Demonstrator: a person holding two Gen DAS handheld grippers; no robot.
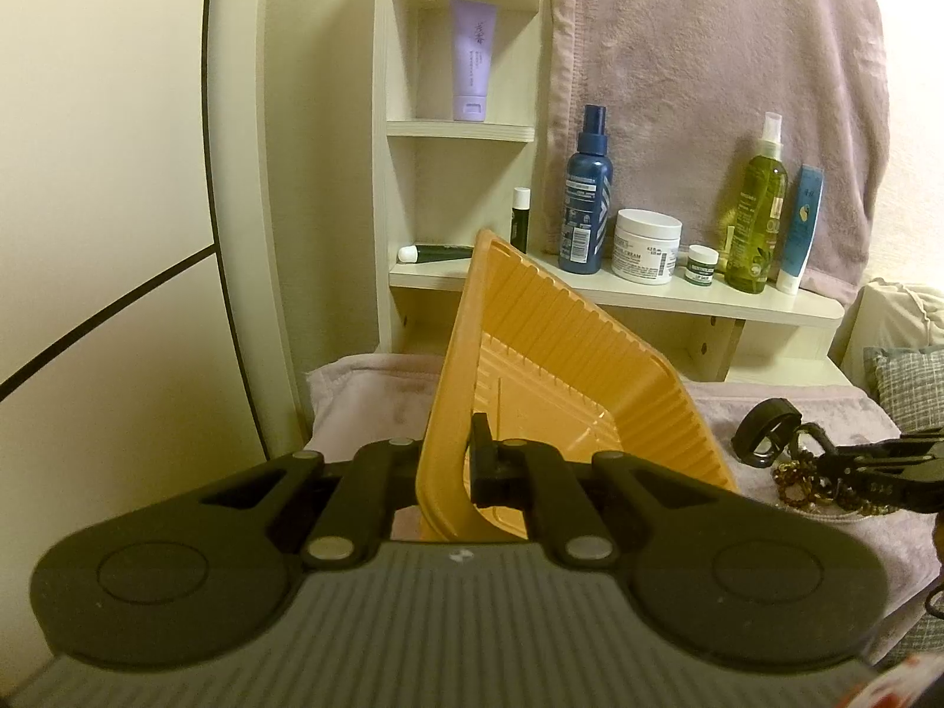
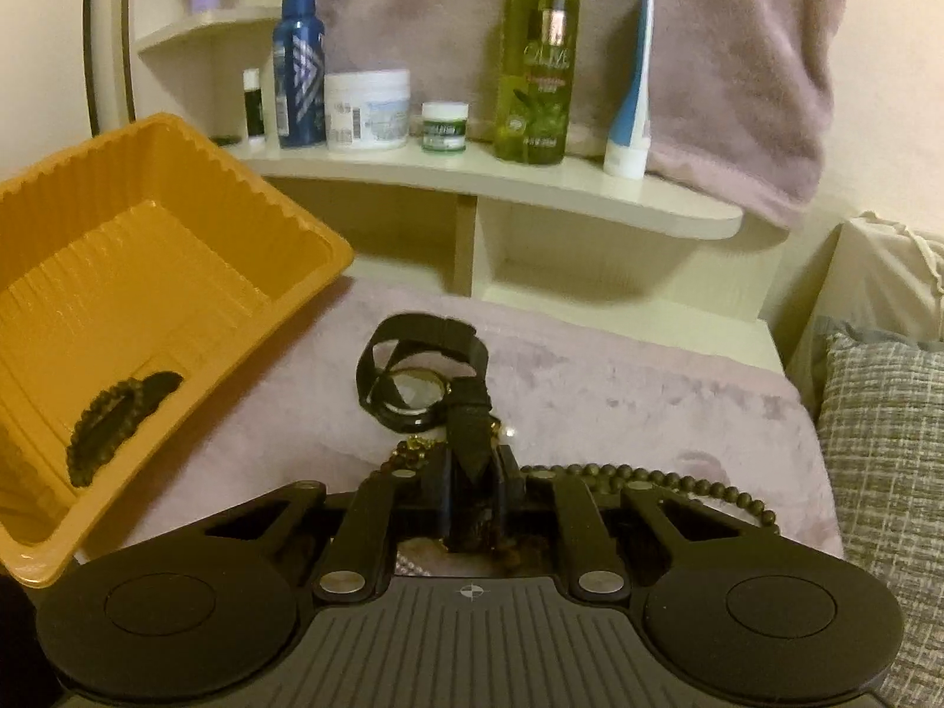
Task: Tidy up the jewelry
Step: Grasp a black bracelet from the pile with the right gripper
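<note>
My left gripper (image 1: 454,466) is shut on the near rim of an orange plastic tray (image 1: 531,366) and holds it tilted up on edge. In the right wrist view the tray (image 2: 194,224) stands at the left with a dark beaded bracelet (image 2: 112,419) inside. My right gripper (image 2: 472,484) is shut on the black strap of a wristwatch (image 2: 413,392) that lies on the pink cloth. A beaded necklace (image 2: 678,481) and amber beads (image 2: 413,448) lie beside the fingers. The watch also shows in the left wrist view (image 1: 767,430).
A cream shelf (image 2: 531,189) behind holds a blue spray bottle (image 2: 298,59), white jar (image 2: 366,109), green bottle (image 2: 534,59) and tubes. A pink towel (image 2: 708,59) hangs behind. A grey pillow (image 2: 885,472) lies at the right.
</note>
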